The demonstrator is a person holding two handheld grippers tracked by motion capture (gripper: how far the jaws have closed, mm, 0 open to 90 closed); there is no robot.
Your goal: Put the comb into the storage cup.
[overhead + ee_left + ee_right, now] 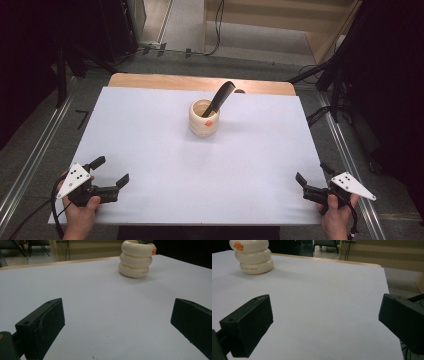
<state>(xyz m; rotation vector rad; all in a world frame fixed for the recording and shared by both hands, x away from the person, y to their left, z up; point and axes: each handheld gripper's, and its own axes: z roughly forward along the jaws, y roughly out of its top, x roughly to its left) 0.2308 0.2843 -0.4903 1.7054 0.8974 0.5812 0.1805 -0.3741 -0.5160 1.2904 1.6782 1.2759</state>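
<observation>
A cream ribbed holder [204, 119] with a small orange mark stands upright at the middle of the white table [150, 130], toward the back. A black flat utensil [220, 98] leans out of it to the right. My left gripper [112, 170] rests near the front left corner, open, nothing between its fingers. My right gripper [312, 172] sits near the front right corner, also open and empty. The holder [136, 261] is far ahead in the left gripper view, beyond the open left gripper [117, 317]. It stands at upper left [253, 258] past the open right gripper [325, 317].
A wooden strip [200, 82] edges the table's far side. Metal rails [30, 165] run along the floor on both sides. Dark stands and cables [330, 75] sit beyond the back corners. White surface lies wide between the grippers and the holder.
</observation>
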